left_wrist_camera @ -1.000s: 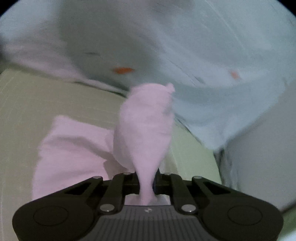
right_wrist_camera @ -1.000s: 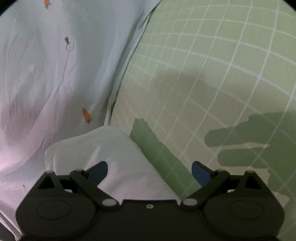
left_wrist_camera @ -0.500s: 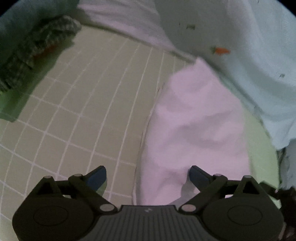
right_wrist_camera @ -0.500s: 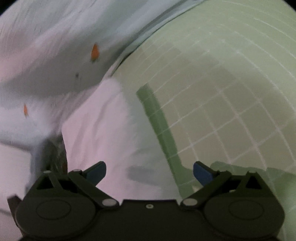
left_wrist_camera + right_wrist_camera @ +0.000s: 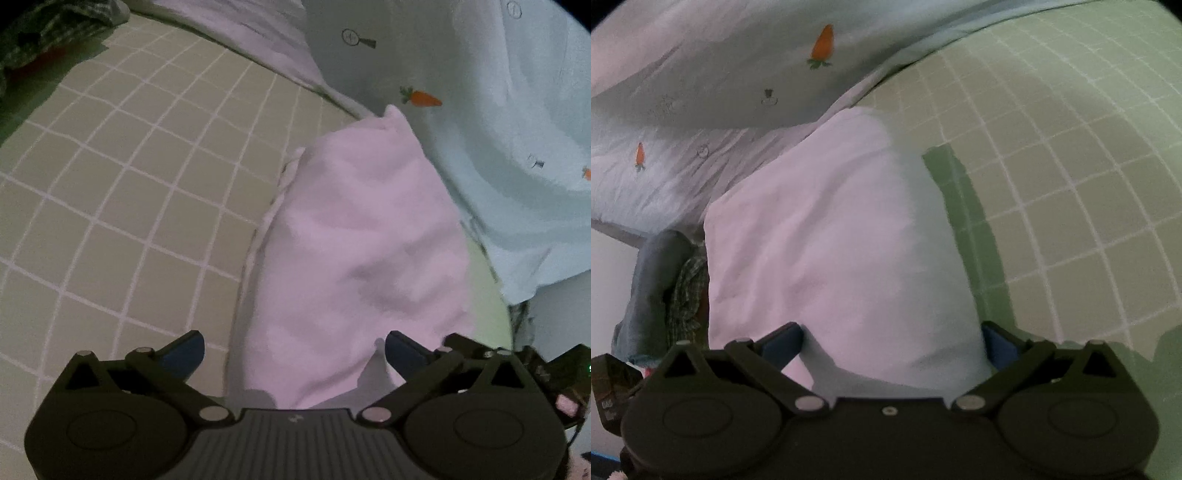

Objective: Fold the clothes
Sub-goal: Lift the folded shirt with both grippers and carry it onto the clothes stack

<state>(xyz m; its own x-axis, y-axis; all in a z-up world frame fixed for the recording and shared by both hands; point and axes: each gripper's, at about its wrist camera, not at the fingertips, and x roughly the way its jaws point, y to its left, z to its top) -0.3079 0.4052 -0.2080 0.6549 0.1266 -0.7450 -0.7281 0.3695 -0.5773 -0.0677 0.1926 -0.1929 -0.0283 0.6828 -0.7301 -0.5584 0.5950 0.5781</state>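
The left claw was opening, its jaws spread wide and pressing on nothing, with the pink cloth lying loose between them. The right claw stood open over the same cloth. The cloth lay folded on the green checked bedsheet, just beside a carrot-print quilt.

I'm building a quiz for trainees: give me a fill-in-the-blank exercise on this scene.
1. The folded pink garment lies on a green sheet patterned with a white ____.
2. The pale blue fabric is printed with orange ____.
3. The left gripper holds ____.

Missing words: grid; carrots; nothing
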